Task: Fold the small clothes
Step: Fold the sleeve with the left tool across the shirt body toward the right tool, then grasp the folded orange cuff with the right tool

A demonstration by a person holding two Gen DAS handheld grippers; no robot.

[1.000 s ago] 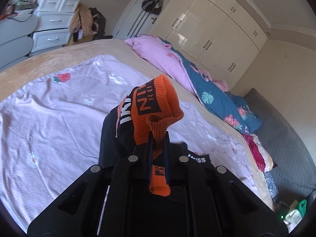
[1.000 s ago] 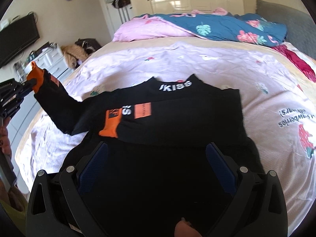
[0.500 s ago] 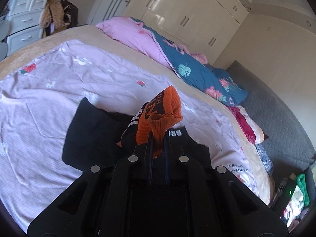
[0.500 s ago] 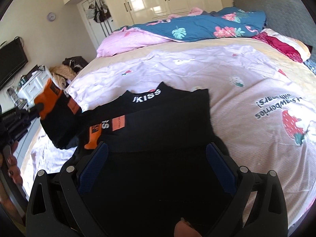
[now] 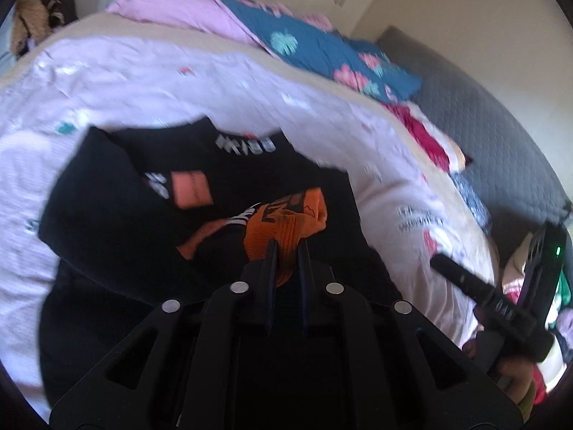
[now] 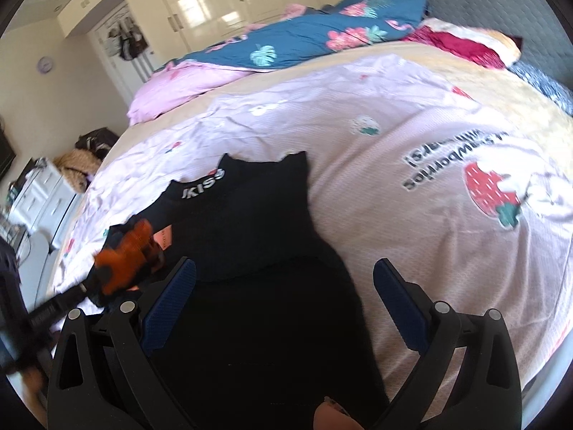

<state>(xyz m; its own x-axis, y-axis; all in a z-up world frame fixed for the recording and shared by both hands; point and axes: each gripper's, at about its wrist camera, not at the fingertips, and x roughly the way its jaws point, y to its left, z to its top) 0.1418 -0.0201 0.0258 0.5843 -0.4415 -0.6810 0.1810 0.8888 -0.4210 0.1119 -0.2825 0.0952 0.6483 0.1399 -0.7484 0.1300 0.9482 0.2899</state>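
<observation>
A black sweater [image 6: 258,215] with a white-lettered collar lies flat on the pink bedsheet [image 6: 412,251]. My left gripper [image 5: 288,247] is shut on the orange cuff [image 5: 286,222] of one sleeve and holds it low over the middle of the sweater [image 5: 118,215]. That sleeve is drawn across the chest. In the right wrist view the same cuff [image 6: 125,258] appears blurred at the left, with the left gripper [image 6: 96,279] behind it. My right gripper [image 6: 284,263] hangs open above the sweater's lower part, with nothing between its blue pads [image 6: 172,297].
A blue floral quilt [image 6: 304,39] and a pink one [image 6: 186,86] are heaped along the far side of the bed. A grey padded headboard [image 5: 501,150] stands at the right, white drawers [image 6: 39,193] at the left. White wardrobes [image 6: 215,0] line the back wall.
My left gripper has carried the orange cuff down and across over the sweater's body, folding the sleeve inward. The right gripper has shifted sideways and rolled, still open.
</observation>
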